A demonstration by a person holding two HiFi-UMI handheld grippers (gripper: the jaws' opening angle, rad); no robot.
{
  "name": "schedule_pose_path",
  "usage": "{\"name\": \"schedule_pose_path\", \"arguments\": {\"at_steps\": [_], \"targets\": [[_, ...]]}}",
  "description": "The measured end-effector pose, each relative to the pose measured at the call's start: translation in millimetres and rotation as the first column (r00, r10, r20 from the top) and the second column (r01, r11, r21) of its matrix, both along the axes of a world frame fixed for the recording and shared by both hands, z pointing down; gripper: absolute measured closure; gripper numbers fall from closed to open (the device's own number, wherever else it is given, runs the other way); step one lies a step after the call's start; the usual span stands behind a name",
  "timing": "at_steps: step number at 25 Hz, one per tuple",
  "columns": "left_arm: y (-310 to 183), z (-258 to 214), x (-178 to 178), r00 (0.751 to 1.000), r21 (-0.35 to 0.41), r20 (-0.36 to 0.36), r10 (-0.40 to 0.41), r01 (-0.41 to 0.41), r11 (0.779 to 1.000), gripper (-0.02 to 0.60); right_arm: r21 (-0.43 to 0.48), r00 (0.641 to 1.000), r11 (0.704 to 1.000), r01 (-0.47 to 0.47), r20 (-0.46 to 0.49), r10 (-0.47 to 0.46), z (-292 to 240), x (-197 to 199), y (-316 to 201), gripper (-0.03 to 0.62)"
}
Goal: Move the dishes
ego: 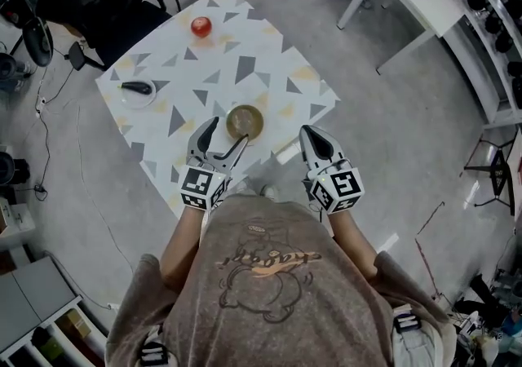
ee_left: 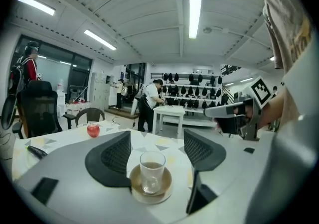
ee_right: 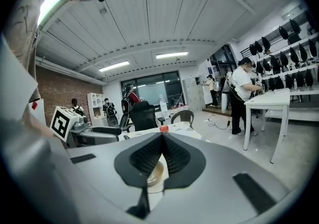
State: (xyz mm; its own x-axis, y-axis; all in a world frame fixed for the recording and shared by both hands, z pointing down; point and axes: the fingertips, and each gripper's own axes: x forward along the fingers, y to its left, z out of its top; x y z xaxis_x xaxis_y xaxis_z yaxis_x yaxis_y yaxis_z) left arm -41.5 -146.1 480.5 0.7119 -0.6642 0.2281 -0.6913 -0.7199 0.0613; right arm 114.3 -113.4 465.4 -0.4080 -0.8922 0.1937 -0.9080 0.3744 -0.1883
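Two grippers hover at the near edge of the patterned table (ego: 245, 72). The left gripper (ego: 229, 130) has its jaws spread wide, gripping nothing. A glass (ee_left: 152, 170) on its brown saucer (ego: 245, 121) sits just ahead, untouched. The right gripper (ego: 307, 130), near the saucer, is clenched shut and empty.

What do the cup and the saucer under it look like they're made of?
Cup: clear glass, smooth and glossy; the saucer shows through its wall. Saucer: brownish with a glossy sheen along its rim, probably glazed ceramic, though plastic can't be ruled out from the look alone.
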Motion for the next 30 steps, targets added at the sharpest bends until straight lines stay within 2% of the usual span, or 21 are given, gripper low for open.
{"name": "schedule_pose_path", "arguments": {"at_steps": [15, 23, 30], "targets": [[-29.7, 97.1, 22.5, 0.988, -0.122, 0.105, 0.110, -0.097, 0.988, 0.244, -0.032, 0.998, 0.998, -0.062, -0.034, 0.061, 5.2, 15.1, 6.6, 0.595], [-35.3, 121.1, 35.3, 0.973, -0.135, 0.159, 0.166, -0.145, 0.980, 0.245, -0.048, 0.991, 0.991, -0.121, -0.054, 0.119, 7.6, 30.9, 14.5, 0.595], [-38.4, 129.3, 40.5, 0.966, -0.135, 0.191, 0.174, -0.150, 0.979, 0.247, -0.059, 0.987, 0.987, -0.152, -0.059, 0.149, 10.0, 38.3, 19.3, 0.595]]}}
